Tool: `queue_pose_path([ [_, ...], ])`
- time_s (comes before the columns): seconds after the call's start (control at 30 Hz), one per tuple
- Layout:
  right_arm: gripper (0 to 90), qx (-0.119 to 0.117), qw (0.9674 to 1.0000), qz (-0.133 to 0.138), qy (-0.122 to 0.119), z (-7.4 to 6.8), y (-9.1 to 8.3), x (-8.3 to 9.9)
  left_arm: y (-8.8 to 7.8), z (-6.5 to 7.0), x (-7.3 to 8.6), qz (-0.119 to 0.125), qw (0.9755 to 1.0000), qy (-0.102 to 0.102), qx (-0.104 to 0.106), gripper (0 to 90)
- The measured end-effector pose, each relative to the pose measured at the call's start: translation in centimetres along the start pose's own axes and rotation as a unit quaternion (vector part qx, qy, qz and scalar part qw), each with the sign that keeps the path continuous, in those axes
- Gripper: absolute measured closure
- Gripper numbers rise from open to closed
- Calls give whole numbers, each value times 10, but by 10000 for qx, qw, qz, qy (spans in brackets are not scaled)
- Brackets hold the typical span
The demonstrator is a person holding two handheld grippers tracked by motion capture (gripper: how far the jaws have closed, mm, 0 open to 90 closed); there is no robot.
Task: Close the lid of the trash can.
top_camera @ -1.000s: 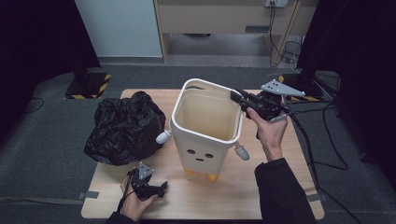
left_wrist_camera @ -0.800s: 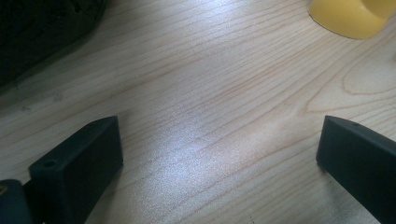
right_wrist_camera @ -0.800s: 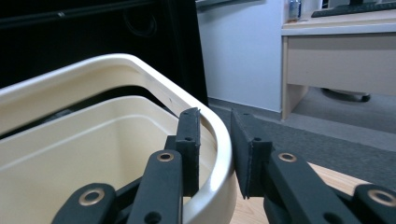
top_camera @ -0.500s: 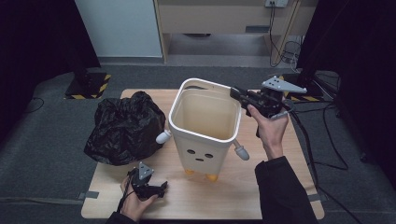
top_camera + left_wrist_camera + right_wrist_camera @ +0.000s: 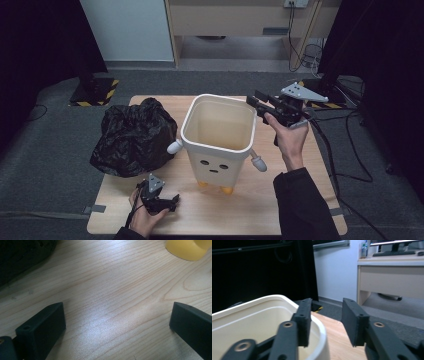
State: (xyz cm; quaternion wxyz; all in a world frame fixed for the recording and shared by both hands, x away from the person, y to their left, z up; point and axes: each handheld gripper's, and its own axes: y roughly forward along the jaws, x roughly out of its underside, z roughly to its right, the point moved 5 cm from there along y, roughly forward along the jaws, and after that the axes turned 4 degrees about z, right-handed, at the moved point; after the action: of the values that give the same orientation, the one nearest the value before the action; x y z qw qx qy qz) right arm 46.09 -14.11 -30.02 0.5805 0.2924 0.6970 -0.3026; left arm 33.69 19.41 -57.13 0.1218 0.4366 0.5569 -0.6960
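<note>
High view: 1 wooden table (image 5: pixel 300 210) carries 1 cream bin (image 5: pixel 220 142) with a printed face, 2 stub arms and 2 yellow feet, and 1 crumpled black bag (image 5: pixel 134 136) just beside it on the left. No brand, label or writing is legible anywhere.

2 grippers are present. The right gripper (image 5: pixel 257 103) is held at the bin's far right rim corner. In the right gripper view its jaws straddle the rim (image 5: pixel 318 327), 1 jaw inside the bin and 1 outside; a gap is visible and neither pad presses on the rim. These jaws have just been opening; 1 second ago they stood narrower at the same corner.

The left gripper (image 5: pixel 173 201) rests low on the near table edge, jaws wide apart over bare wood, holding nothing; 1 yellow foot (image 5: pixel 188 248) lies ahead of it. Bin and bag keep their earlier positions.
</note>
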Motion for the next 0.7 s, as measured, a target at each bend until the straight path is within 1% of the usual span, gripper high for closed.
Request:
queue_pose_path([
  [0.1, 522, 134, 9998, 90, -83, 4, -5, 1, 0, 0, 0, -2, 10000, 1, 0, 0],
  [0.17, 494, 177, 9997, 146, -81, 6, -8, 1, 0, 0, 0, 0, 10000, 2, -1, 0],
  [0.23, 461, 241, 9994, 197, -143, 9, -11, 2, 0, 0, 0, 0, 10000, 0, -1, 0],
  [0.33, 441, 284, 9992, 214, -183, 11, -17, 4, 0, 0, 0, -1, 10000, 1, -1, 0],
  [0.43, 420, 328, 9988, 194, -293, 11, -21, 6, 0, 0, 0, 0, 10000, 0, 0, 0],
  [0.7, 384, 392, 9984, 200, -341, 13, -32, 13, 0, 0, 0, -1, 10000, 2, -1, 0],
])
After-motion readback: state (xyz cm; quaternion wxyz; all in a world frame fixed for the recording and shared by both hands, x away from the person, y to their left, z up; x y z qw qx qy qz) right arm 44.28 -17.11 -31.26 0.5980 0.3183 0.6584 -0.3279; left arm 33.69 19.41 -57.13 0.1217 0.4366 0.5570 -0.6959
